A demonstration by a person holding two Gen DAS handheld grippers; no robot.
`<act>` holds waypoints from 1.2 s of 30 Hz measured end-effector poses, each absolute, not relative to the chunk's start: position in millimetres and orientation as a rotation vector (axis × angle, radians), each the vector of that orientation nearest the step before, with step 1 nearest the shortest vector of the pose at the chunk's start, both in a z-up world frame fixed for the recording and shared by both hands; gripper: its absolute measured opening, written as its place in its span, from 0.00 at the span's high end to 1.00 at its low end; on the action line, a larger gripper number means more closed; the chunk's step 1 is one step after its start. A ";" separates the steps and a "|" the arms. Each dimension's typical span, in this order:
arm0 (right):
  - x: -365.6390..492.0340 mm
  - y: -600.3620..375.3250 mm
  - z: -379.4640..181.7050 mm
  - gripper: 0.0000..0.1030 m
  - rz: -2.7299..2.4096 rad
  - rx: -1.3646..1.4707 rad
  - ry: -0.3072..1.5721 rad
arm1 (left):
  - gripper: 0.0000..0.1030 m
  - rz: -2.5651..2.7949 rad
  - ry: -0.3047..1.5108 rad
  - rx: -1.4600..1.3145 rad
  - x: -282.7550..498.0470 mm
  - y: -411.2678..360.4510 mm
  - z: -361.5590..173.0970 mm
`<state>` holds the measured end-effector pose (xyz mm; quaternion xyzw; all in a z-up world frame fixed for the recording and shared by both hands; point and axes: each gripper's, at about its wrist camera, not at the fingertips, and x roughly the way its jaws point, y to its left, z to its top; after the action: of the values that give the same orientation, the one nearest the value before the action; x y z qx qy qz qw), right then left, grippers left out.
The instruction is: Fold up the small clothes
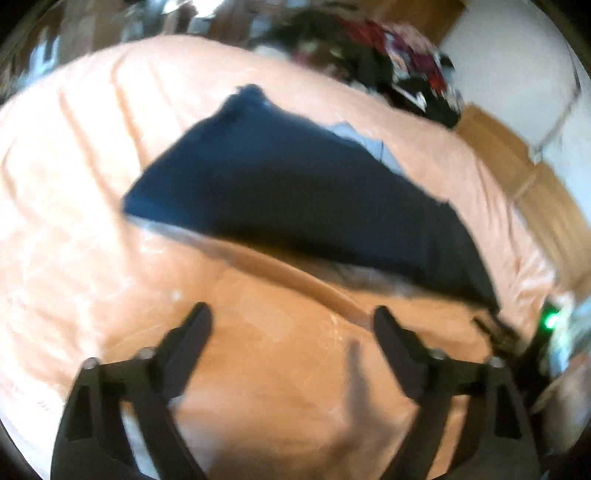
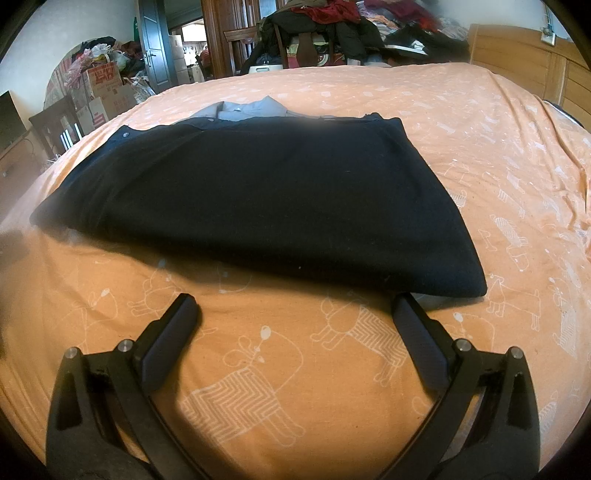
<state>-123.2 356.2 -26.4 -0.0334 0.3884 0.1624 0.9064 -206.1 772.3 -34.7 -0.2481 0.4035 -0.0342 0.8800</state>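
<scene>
A dark navy garment [image 2: 266, 199] lies folded flat on the orange bedsheet [image 2: 266, 369], with a grey collared piece [image 2: 251, 109] showing at its far edge. My right gripper [image 2: 295, 304] stands open just short of the garment's near edge; its right finger almost touches the near right corner. The left wrist view is blurred: the same navy garment [image 1: 295, 199] lies ahead, grey cloth [image 1: 369, 142] peeking behind it. My left gripper [image 1: 291, 317] is open over bare sheet, holding nothing. The other gripper's body with a green light [image 1: 550, 321] shows at the right edge.
A heap of clothes [image 2: 343, 26] is piled beyond the bed's far side. A wooden headboard [image 2: 517, 62] stands at the right. Cardboard boxes and bags [image 2: 103, 85] and a door [image 2: 153, 44] are at the far left. The printed sheet [image 2: 498, 166] stretches wide to the right.
</scene>
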 end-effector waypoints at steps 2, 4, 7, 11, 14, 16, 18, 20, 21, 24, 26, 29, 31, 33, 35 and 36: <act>-123.2 356.2 -26.4 0.00 0.335 -0.069 0.802 | 0.36 -0.077 0.819 -0.606 -204.6 788.2 -35.6; -123.1 356.2 -26.6 0.00 0.335 -0.069 0.802 | 0.39 -0.076 0.807 -0.665 -202.6 798.9 -34.0; -123.5 358.8 -26.8 0.00 0.325 -0.087 0.807 | 0.39 -0.059 0.769 -0.689 -213.0 805.3 -24.1; -125.0 357.5 -25.7 0.00 0.328 -0.081 0.804 | 0.37 -0.075 0.714 -0.817 -235.0 824.2 -17.3; -125.0 357.9 -25.8 0.00 0.329 -0.081 0.807 | 0.37 -0.081 0.687 -0.813 -226.2 826.0 -9.6; -124.2 357.8 -25.9 0.00 0.332 -0.079 0.812 | 0.32 -0.056 0.722 -0.802 -210.0 828.2 -11.6; -125.0 357.3 -25.7 0.00 0.334 -0.074 0.810 | 0.35 0.043 0.838 -0.819 -188.0 833.6 -32.6; -125.1 357.4 -25.9 0.00 0.334 -0.073 0.811 | 0.39 0.074 0.842 -0.850 -181.5 838.6 -43.1; -124.3 357.2 -26.3 0.00 0.335 -0.073 0.812 | 0.40 0.073 0.816 -0.849 -179.0 840.1 -41.7; -124.6 357.1 -26.4 0.00 0.336 -0.071 0.811 | 0.51 0.068 0.739 -0.838 -172.0 843.1 -34.2; -124.4 357.1 -26.5 0.00 0.336 -0.072 0.812 | 0.55 0.060 0.704 -0.816 -167.1 841.2 -28.4; -124.3 358.1 -26.8 0.00 0.334 -0.077 0.814 | 0.55 0.048 0.654 -0.765 -166.8 834.9 -16.8; -123.4 360.7 -27.0 0.00 0.327 -0.095 0.823 | 0.55 0.049 0.656 -0.765 -162.6 835.7 -22.5; -121.8 363.7 -27.2 0.00 0.321 -0.110 0.832 | 0.55 0.056 0.733 -0.820 -146.2 842.9 -41.7; -119.2 365.1 -27.6 0.00 0.321 -0.114 0.841 | 0.55 0.054 0.763 -0.864 -135.8 850.1 -53.7; -117.9 364.9 -27.8 0.00 0.325 -0.111 0.846 | 0.55 0.054 0.760 -0.859 -131.9 850.6 -52.5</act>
<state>-117.9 364.9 -27.8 -0.0538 0.4085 0.1569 0.8976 -131.9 850.6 -52.5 -0.4065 0.3595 0.0256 0.8396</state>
